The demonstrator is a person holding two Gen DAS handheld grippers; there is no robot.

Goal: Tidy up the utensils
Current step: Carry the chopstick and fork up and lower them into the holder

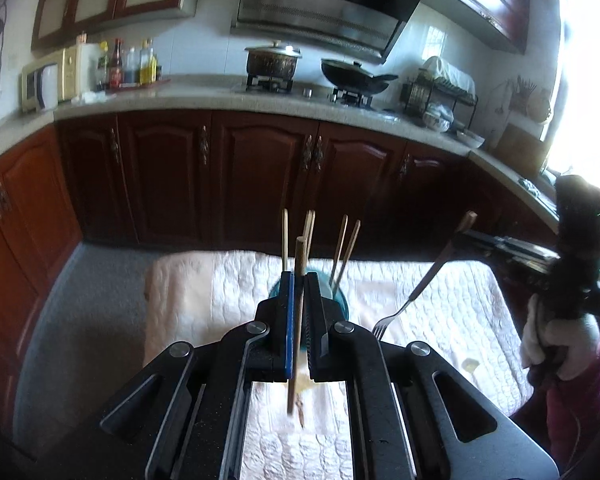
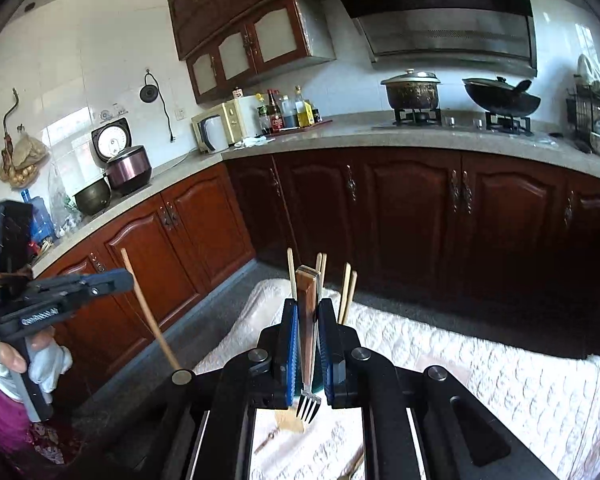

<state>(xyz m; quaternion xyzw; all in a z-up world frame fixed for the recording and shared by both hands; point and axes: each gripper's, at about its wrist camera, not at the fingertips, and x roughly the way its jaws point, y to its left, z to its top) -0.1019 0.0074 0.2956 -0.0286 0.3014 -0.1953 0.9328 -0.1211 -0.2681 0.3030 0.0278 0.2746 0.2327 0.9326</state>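
Quilted table (image 1: 440, 292) | blue cup (image 1: 342, 300) — holds wooden chopsticks (image 1: 342, 246)

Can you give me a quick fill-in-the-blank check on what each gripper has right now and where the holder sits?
1. The left gripper is shut on a single wooden ____.
2. The right gripper is shut on a ____ with its tines toward the camera.
3. The blue cup already holds several ____.
4. The cup stands on a white quilted ____.

Missing words: chopstick; fork; chopsticks; cloth

Each wrist camera looks forward and slightly downward along its own closed fingers. Both share the quilted table (image 1: 440, 292) and the stove counter (image 2: 380, 136).
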